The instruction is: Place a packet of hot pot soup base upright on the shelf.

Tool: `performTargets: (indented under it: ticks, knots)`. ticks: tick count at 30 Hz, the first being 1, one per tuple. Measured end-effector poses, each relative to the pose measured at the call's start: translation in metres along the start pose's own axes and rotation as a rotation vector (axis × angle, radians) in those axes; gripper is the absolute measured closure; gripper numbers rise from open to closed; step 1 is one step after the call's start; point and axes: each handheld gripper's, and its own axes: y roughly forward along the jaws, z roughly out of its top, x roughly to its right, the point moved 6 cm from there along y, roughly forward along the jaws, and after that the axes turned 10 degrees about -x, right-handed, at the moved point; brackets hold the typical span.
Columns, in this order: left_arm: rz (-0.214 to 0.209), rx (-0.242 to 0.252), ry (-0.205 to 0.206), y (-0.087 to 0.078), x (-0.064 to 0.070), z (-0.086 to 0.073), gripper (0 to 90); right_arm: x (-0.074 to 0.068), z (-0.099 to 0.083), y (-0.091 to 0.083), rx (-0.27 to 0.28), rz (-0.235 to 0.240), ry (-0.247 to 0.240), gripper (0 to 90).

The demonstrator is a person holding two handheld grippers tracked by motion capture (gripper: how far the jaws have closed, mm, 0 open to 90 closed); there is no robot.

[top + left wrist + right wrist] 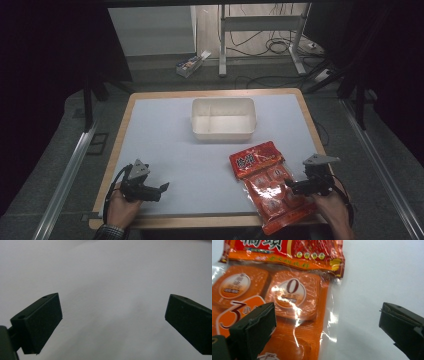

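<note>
Right now your right gripper hangs over the near right part of the table, with its jaws spread wide and nothing between them. In the right gripper view, 1 jaw sits above the orange snack packet and the other above bare white tabletop just past the packet's clear edge; whether either jaw touches the packet cannot be told. The snack packet lies flat at the near right of the table, its red printed header pointing toward the far side and its lower end reaching the wooden front edge. You can see 2 sealed portions through the clear film. Your left gripper rests low at the near left, jaws also wide apart and holding nothing, over plain white surface. A white 2-compartment tray stands at the table's far middle, well apart from the packet.
</note>
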Motion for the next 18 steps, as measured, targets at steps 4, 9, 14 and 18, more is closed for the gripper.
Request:
performTargets:
  ticks: [4,9,14,18]
  knots:
    - [0.035,-0.01,0.053,0.0018,0.0034,0.0012,0.6,0.0013,-0.0008,0.0012,0.013,0.027,0.004,0.9]
    - [0.032,0.011,0.037,-0.0003,0.0014,0.0023,1.7,0.0012,-0.0008,0.0006,0.011,0.019,0.006,0.9]
    - [0.028,0.011,0.033,0.0005,0.0008,0.0023,2.2,0.0025,-0.0003,0.0026,0.014,0.021,0.022,0.8]
    - [0.029,0.006,0.041,0.0014,0.0012,0.0025,2.3,0.004,0.0,0.0031,0.025,0.034,0.045,0.8]
